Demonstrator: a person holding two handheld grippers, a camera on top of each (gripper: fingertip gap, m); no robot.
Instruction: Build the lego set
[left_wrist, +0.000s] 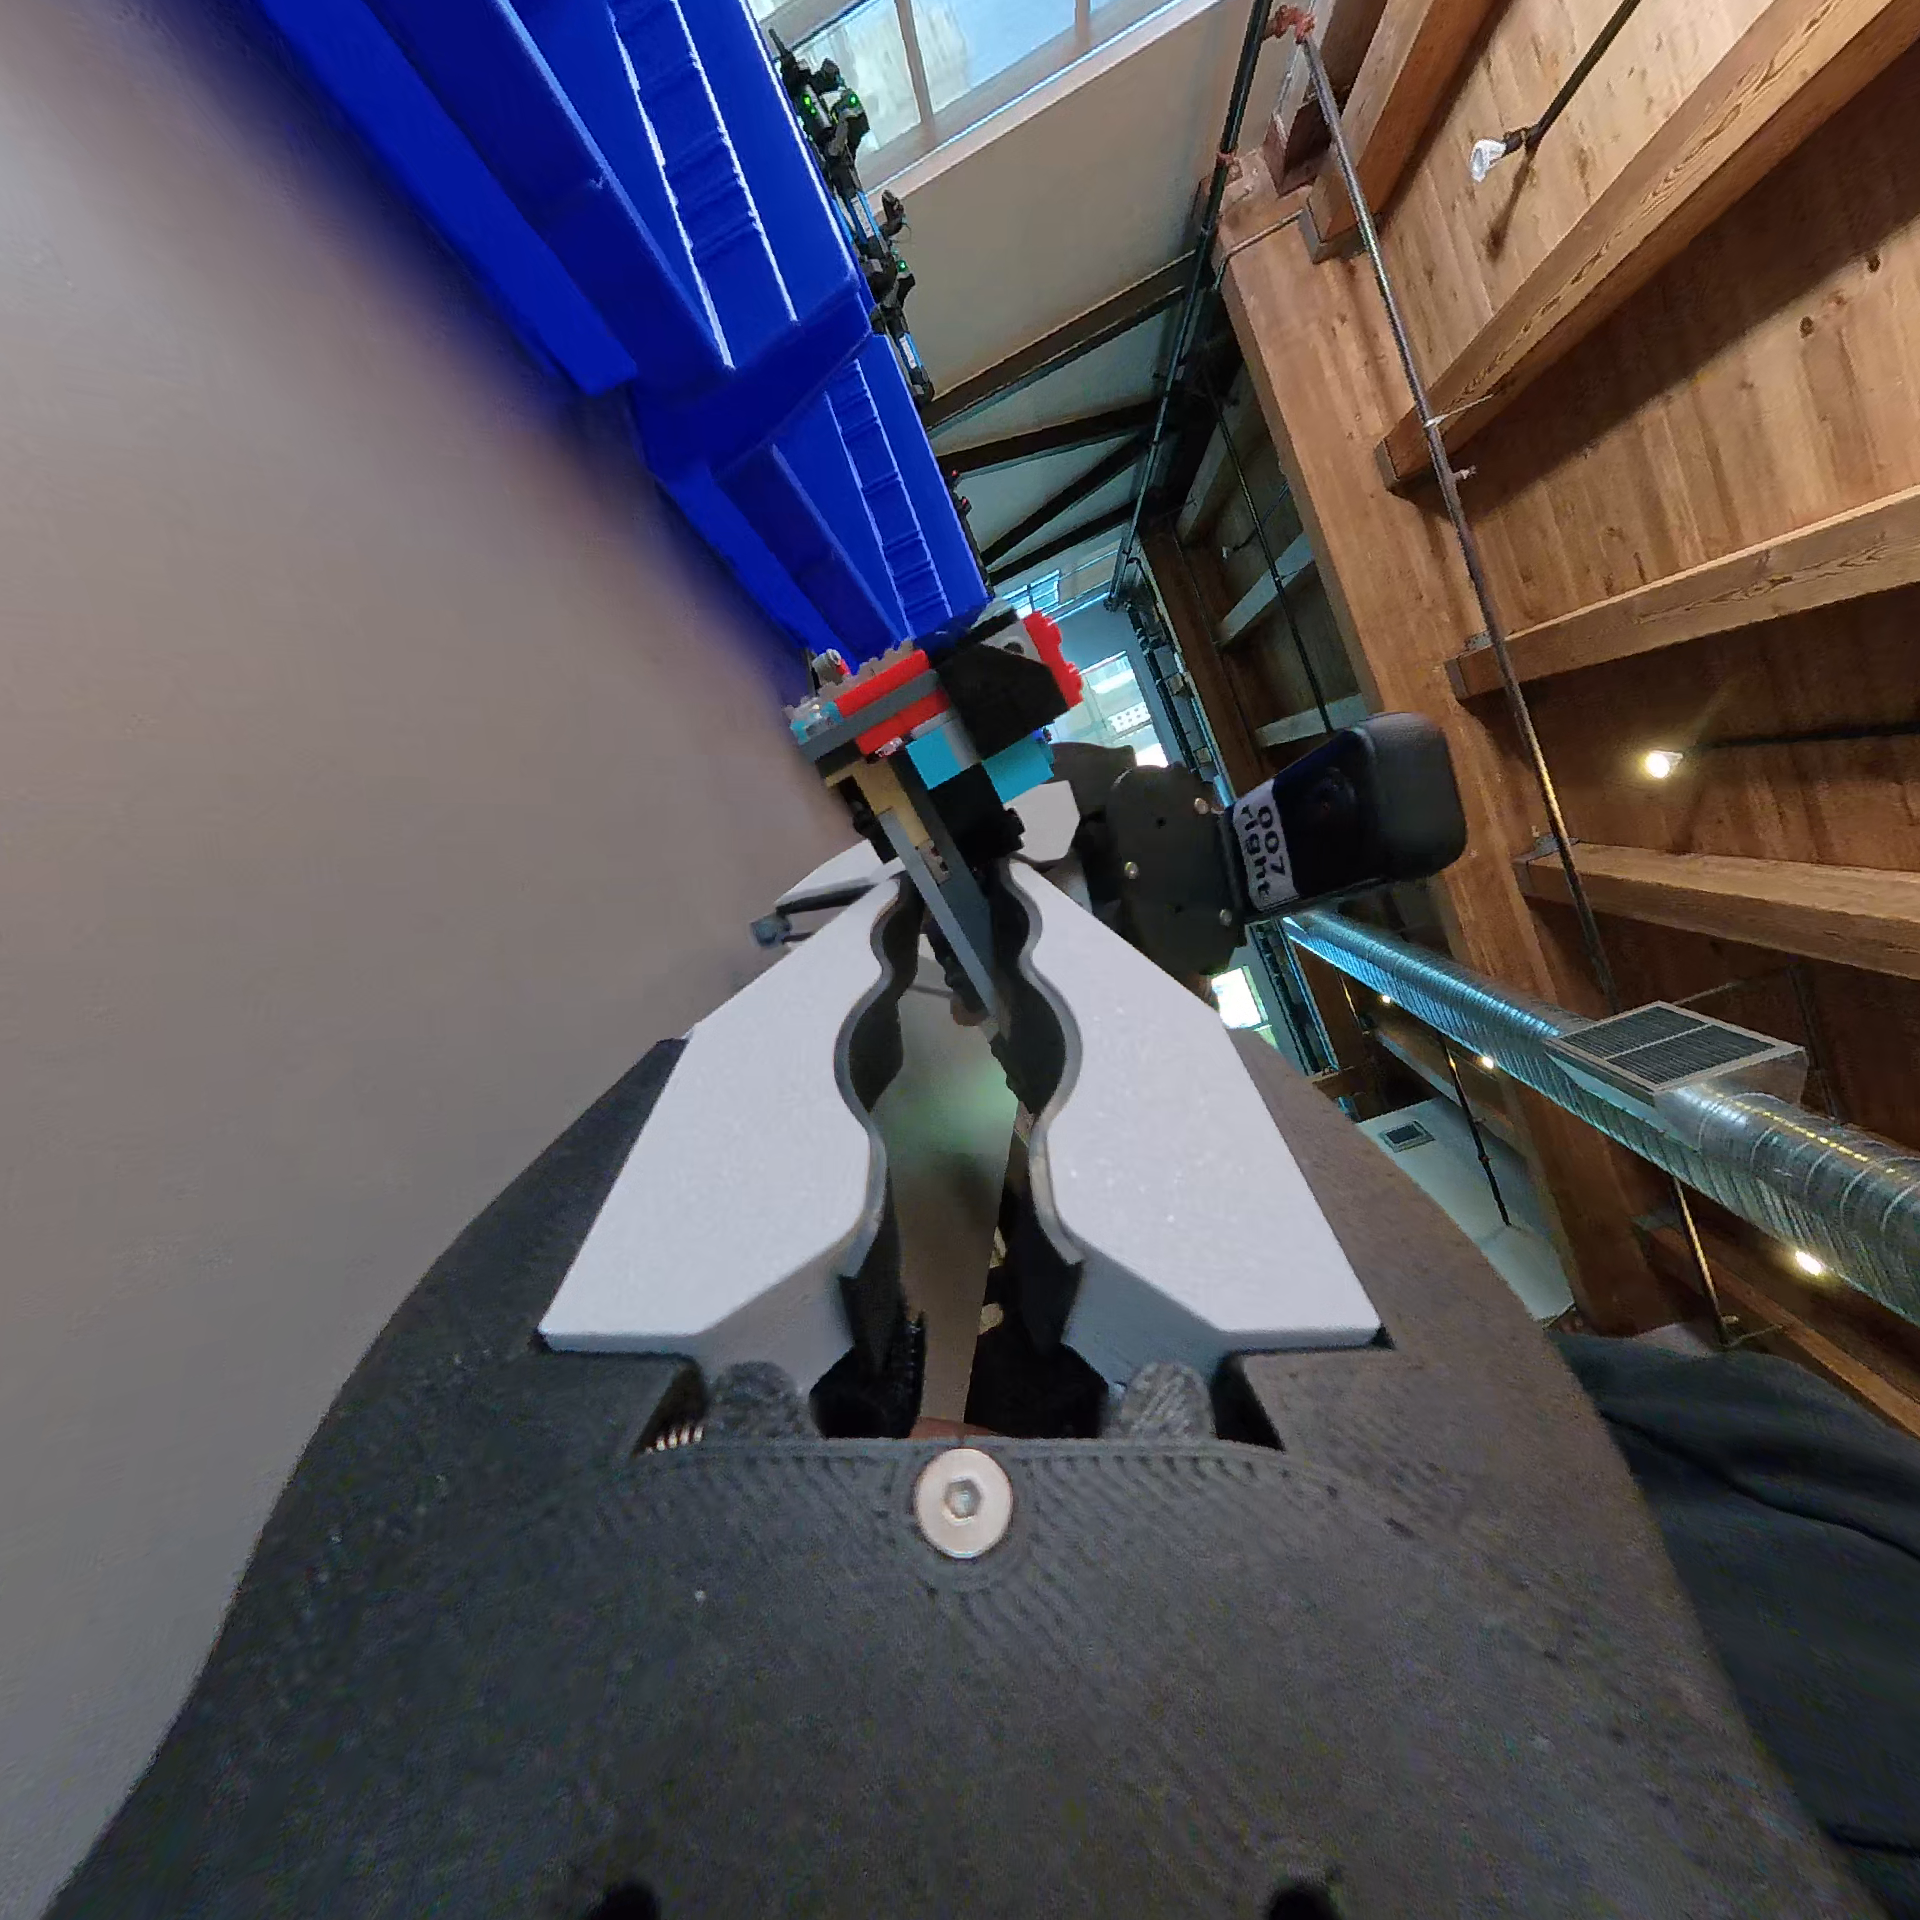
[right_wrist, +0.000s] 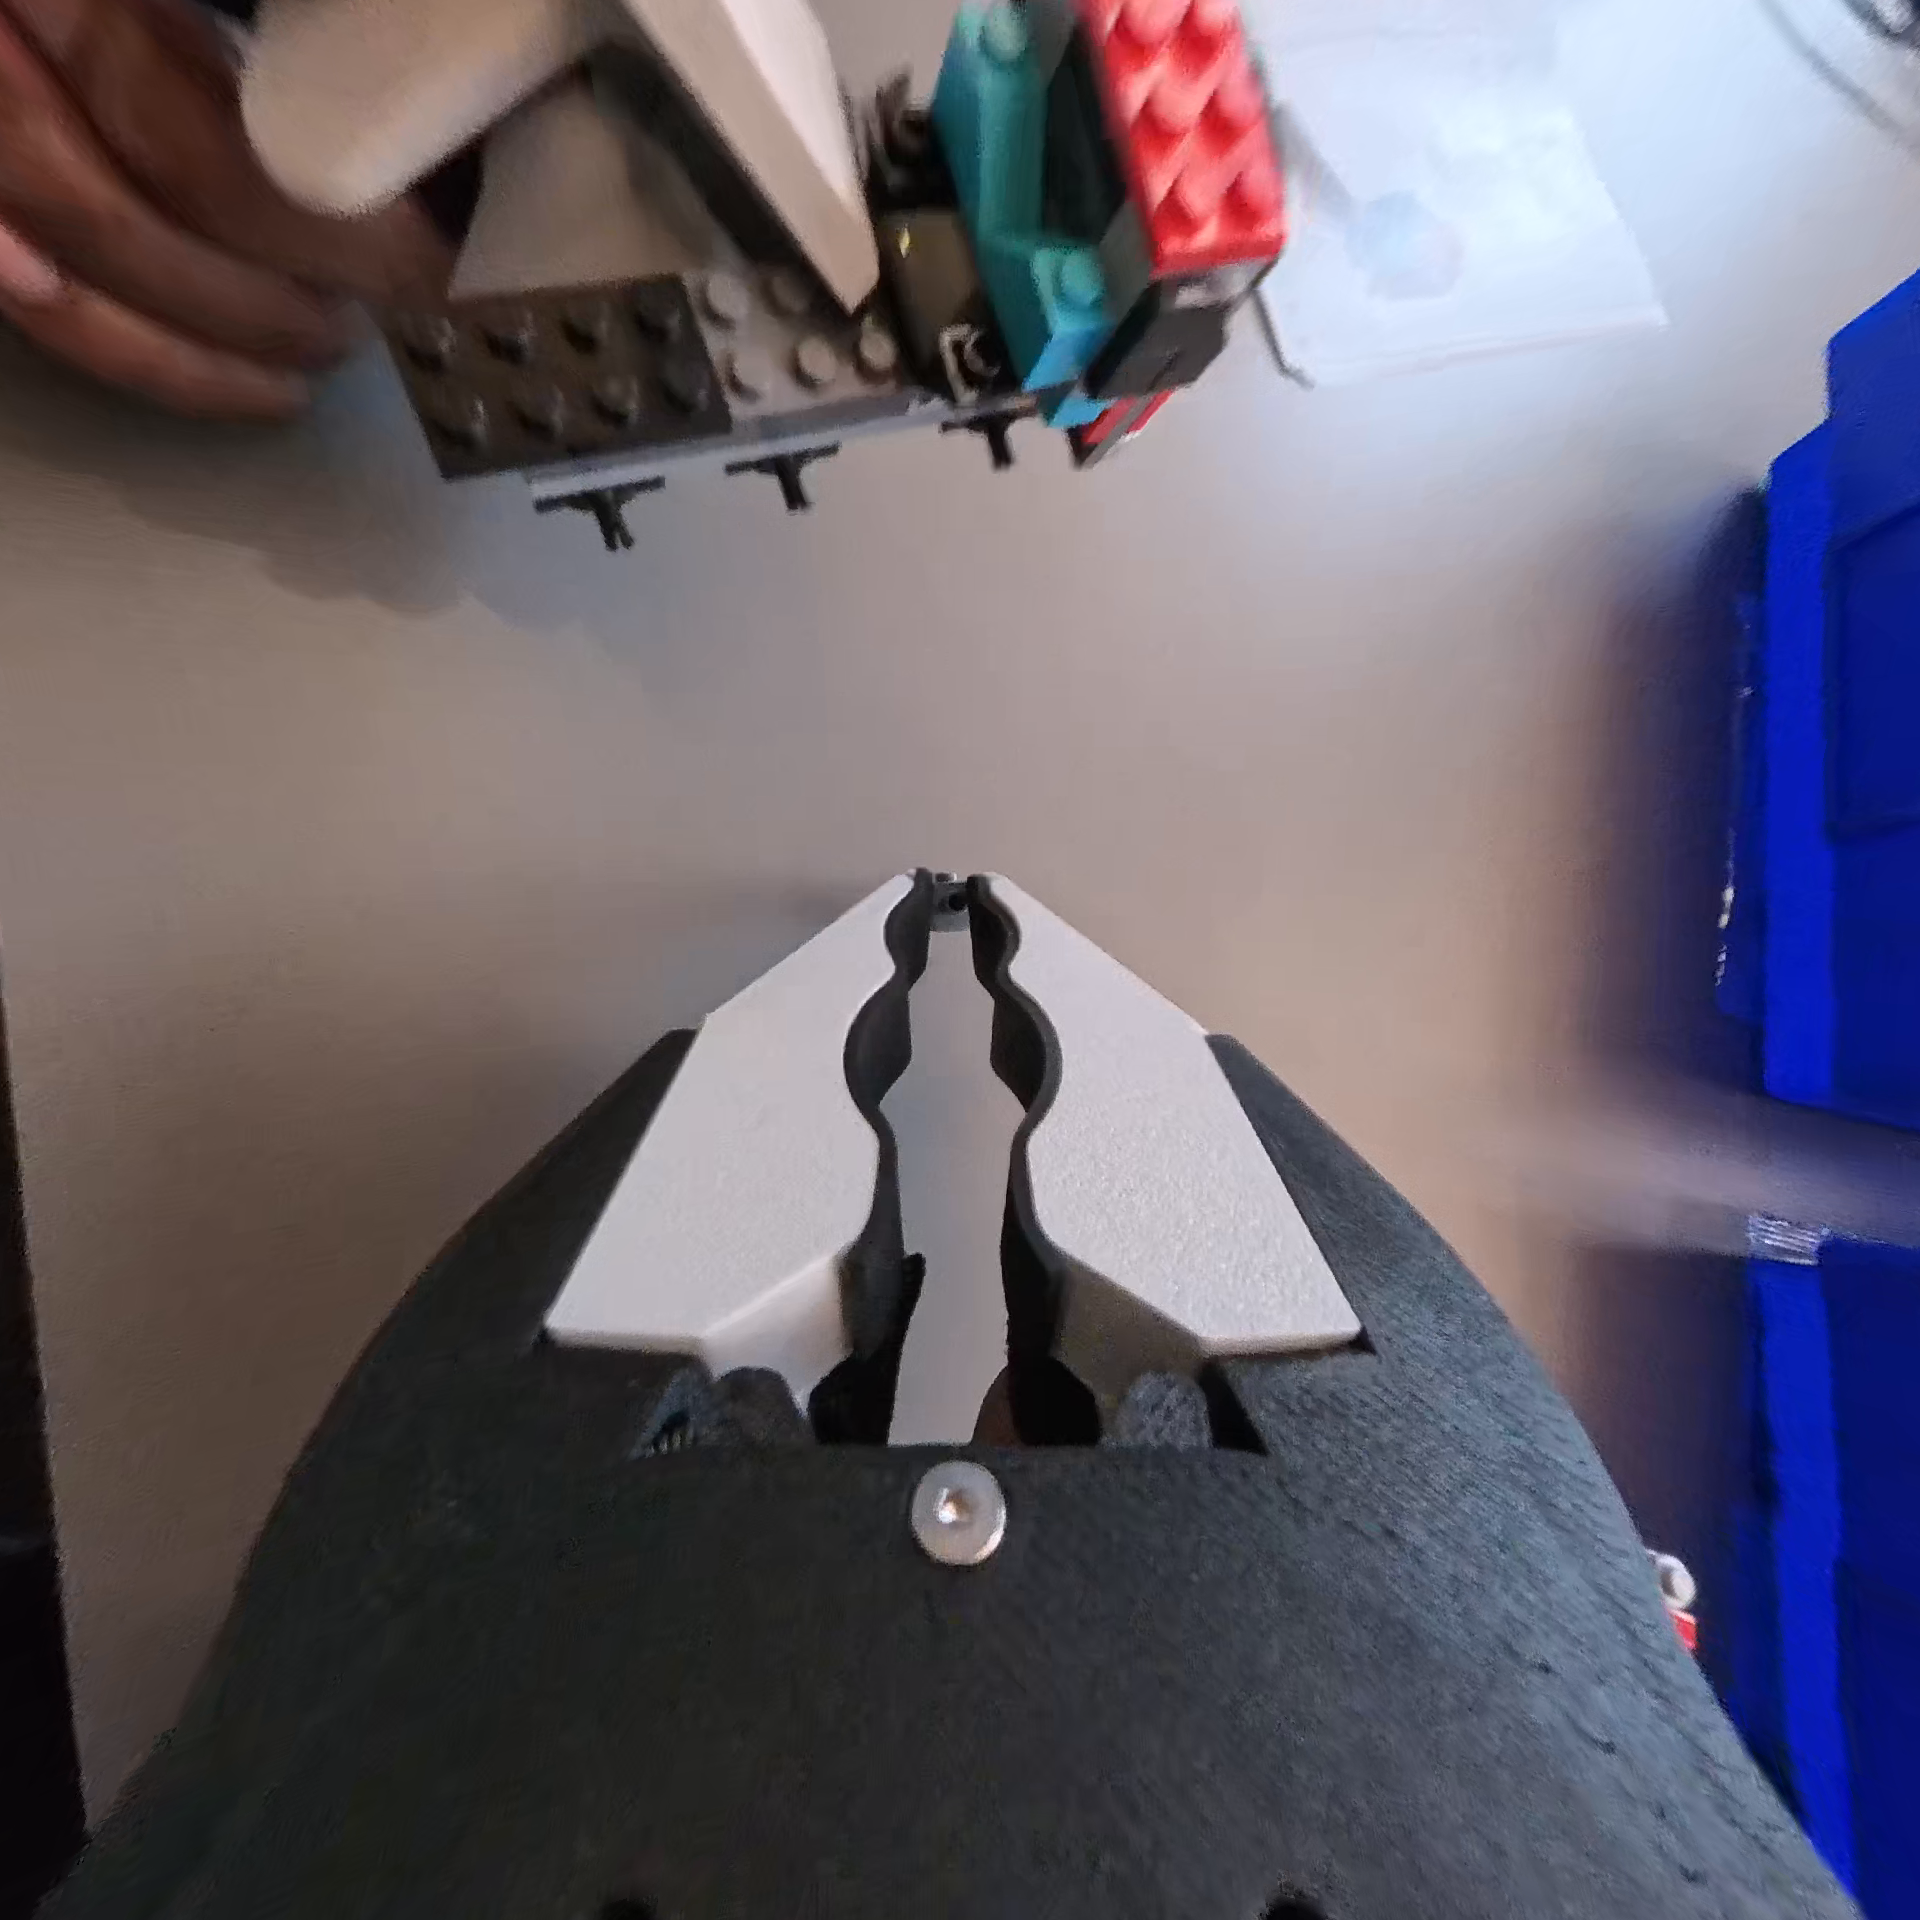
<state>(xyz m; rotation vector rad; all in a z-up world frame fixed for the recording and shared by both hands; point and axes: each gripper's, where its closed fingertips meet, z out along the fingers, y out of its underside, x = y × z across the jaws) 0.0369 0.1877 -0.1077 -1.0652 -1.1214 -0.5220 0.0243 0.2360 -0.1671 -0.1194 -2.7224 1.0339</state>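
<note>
The half-built lego model (left_wrist: 935, 717) has a grey base plate, black, teal and red bricks, and black axle clips underneath. My left gripper (left_wrist: 951, 883) is shut on the edge of its base plate and holds it above the table. In the right wrist view the model (right_wrist: 831, 343) hangs at the top, tilted, with the left gripper's white fingers (right_wrist: 748, 125) on it. My right gripper (right_wrist: 948, 883) is below the model, apart from it, and is shut on a tiny grey lego piece (right_wrist: 948, 909) at its tips. The right gripper's camera end (left_wrist: 1340, 821) shows behind the model.
Blue storage bins (left_wrist: 727, 312) line the table's far side; they also show in the right wrist view (right_wrist: 1839, 831). A clear bag or sheet (right_wrist: 1455, 208) lies on the beige table (right_wrist: 416, 779) past the model. A hand (right_wrist: 125, 229) is at the upper left. Spacing between my two grippers at the tips: around 8 cm.
</note>
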